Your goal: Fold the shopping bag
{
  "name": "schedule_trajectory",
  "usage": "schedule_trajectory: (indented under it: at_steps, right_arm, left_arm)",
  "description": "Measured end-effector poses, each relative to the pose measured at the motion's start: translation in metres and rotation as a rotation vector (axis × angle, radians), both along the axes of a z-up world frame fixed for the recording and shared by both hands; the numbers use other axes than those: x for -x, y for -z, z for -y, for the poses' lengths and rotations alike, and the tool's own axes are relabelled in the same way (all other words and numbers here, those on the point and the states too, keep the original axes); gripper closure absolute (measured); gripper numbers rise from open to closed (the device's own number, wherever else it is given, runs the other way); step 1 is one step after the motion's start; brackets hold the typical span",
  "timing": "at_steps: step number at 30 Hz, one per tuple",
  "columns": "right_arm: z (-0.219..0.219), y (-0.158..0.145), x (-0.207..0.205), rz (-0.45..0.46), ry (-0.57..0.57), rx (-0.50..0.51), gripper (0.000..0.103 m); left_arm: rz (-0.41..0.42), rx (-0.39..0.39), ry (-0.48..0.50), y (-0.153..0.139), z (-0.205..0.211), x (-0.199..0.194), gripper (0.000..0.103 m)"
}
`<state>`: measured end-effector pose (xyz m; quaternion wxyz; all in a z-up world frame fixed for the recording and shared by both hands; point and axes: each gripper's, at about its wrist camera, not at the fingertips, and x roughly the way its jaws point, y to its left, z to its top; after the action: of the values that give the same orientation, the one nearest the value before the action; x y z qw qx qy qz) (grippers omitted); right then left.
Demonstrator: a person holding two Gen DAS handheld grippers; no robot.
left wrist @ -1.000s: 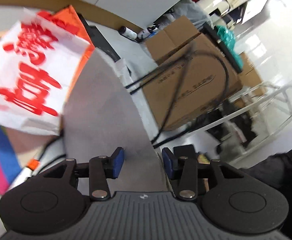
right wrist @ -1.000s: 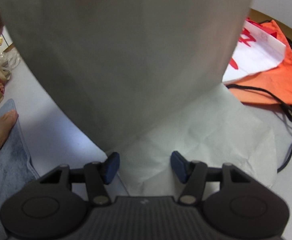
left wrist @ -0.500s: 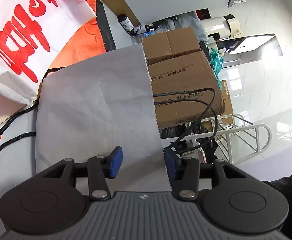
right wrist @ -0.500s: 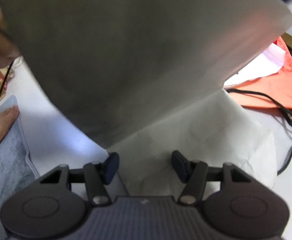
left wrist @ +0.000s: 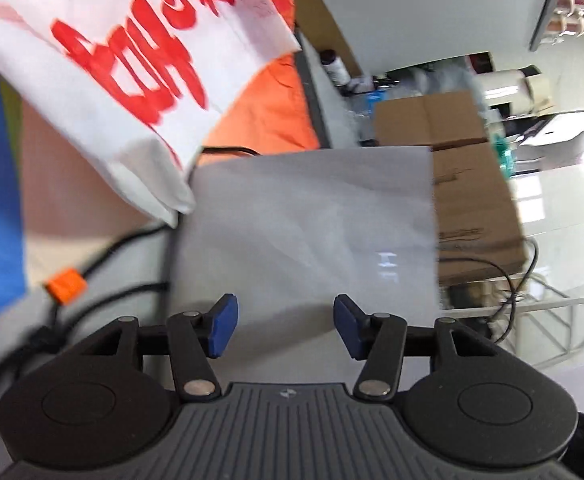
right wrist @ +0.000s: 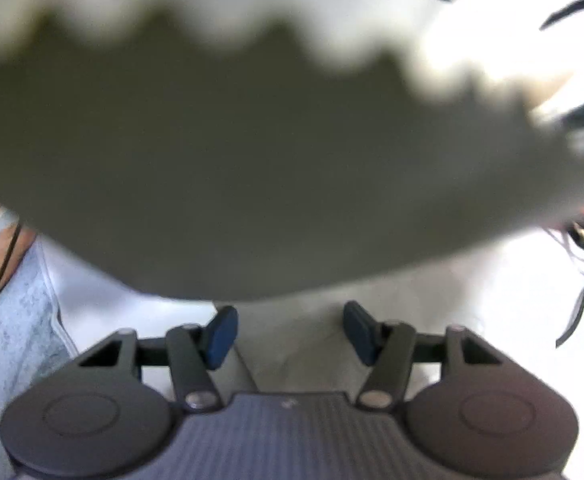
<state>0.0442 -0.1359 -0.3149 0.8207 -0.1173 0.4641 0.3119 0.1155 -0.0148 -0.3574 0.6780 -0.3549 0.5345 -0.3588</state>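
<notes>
Shopping bag (left wrist: 312, 216): plain white paper, lying on the bench (left wrist: 103, 276) ahead of my left fingers (left wrist: 221, 326), one flap arching over my right fingers (right wrist: 221, 336).
Left gripper (left wrist: 283, 326): spread, pinching nothing.
Right gripper (right wrist: 289, 334): spread, bag's lower layer between, unpinched.
Handling: light, thin, creases readily, probably tears if tugged.
Hold: its serrated edge (right wrist: 332, 52) or a corner.

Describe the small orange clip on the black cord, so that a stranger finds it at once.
Start from the white bag with red lettering at upper left in the left wrist view. Below its lower corner, black cords cross the table. The orange clip sits on them: small, boxy, bright against black.
</notes>
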Motion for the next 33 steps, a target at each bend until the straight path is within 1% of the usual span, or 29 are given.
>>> schedule_trajectory:
  at_steps: [2,4,8,11,12,15,17,18,19,20,22,23,24,25,26,27,29,30,31,32,33]
  right_arm:
    - [0.001,0.000,-0.001,-0.007,0.009,-0.010,0.040]
    - [0.003,-0.001,-0.003,-0.017,0.018,-0.022,0.034]
    - [0.004,-0.002,-0.002,-0.020,0.031,-0.030,0.030]
    - [0.004,-0.002,-0.001,-0.014,0.031,-0.028,0.026]
    - [0.004,-0.002,-0.002,-0.013,0.030,-0.027,0.025]
    - [0.004,-0.003,-0.002,-0.014,0.030,-0.027,0.023]
    - [0.004,-0.003,-0.002,-0.014,0.031,-0.026,0.022]
    - [0.004,-0.004,-0.002,-0.014,0.032,-0.024,0.022]
    - [0.004,-0.005,-0.002,-0.015,0.035,-0.021,0.022]
    - [0.004,-0.007,-0.003,-0.024,0.044,-0.015,0.022]
    - [0.006,-0.012,-0.004,-0.067,0.074,-0.013,0.022]
    - [0.008,-0.015,-0.003,-0.090,0.087,-0.018,0.022]
    - [0.011,-0.019,-0.002,-0.113,0.098,-0.025,0.023]
    - [0.013,-0.023,0.000,-0.124,0.100,-0.030,0.024]
    - [0.016,-0.027,0.003,-0.131,0.099,-0.034,0.025]
    - [0.018,-0.031,0.007,-0.137,0.099,-0.039,0.025]
    - [0.021,-0.035,0.010,-0.148,0.104,-0.042,0.025]
    - [0.023,-0.037,0.010,-0.157,0.112,-0.047,0.025]
    - [0.026,-0.038,0.010,-0.169,0.126,-0.052,0.024]
    - [0.028,-0.038,0.009,-0.174,0.137,-0.051,0.024]
    - [0.030,-0.036,0.007,-0.177,0.146,-0.048,0.024]
  left_arm:
    - [-0.007,-0.035,0.003,0.004,0.005,-0.003,0.046]
    - [-0.011,-0.057,0.009,0.009,0.010,-0.004,0.046]
    - [-0.028,-0.121,-0.005,0.023,0.012,-0.007,0.046]
    - [-0.061,-0.120,-0.031,0.033,0.012,-0.010,0.045]
    - [-0.059,-0.126,-0.028,0.034,0.014,-0.010,0.044]
    - [-0.022,-0.164,0.007,0.030,0.027,-0.011,0.045]
    - [0.021,-0.213,0.034,0.024,0.039,-0.011,0.045]
    - [0.048,-0.250,0.048,0.020,0.046,-0.010,0.046]
    - [0.068,-0.279,0.058,0.017,0.052,-0.009,0.049]
    - [0.070,-0.291,0.058,0.016,0.054,-0.008,0.052]
    - [0.067,-0.316,0.060,0.017,0.058,-0.009,0.072]
    - [0.061,-0.331,0.062,0.018,0.059,-0.011,0.077]
    - [0.052,-0.358,0.065,0.020,0.059,-0.013,0.098]
    - [0.050,-0.376,0.071,0.022,0.060,-0.013,0.100]
    - [0.071,-0.377,0.091,0.022,0.060,-0.009,0.100]
    - [0.109,-0.399,0.123,0.020,0.063,-0.005,0.100]
    - [0.209,-0.488,0.190,0.010,0.077,0.005,0.100]
    - [0.269,-0.546,0.228,0.005,0.086,0.012,0.100]
    - [0.352,-0.629,0.278,-0.002,0.100,0.022,0.101]
    - [0.405,-0.686,0.313,-0.007,0.110,0.029,0.101]
    - [0.375,-0.669,0.306,-0.007,0.109,0.030,0.100]
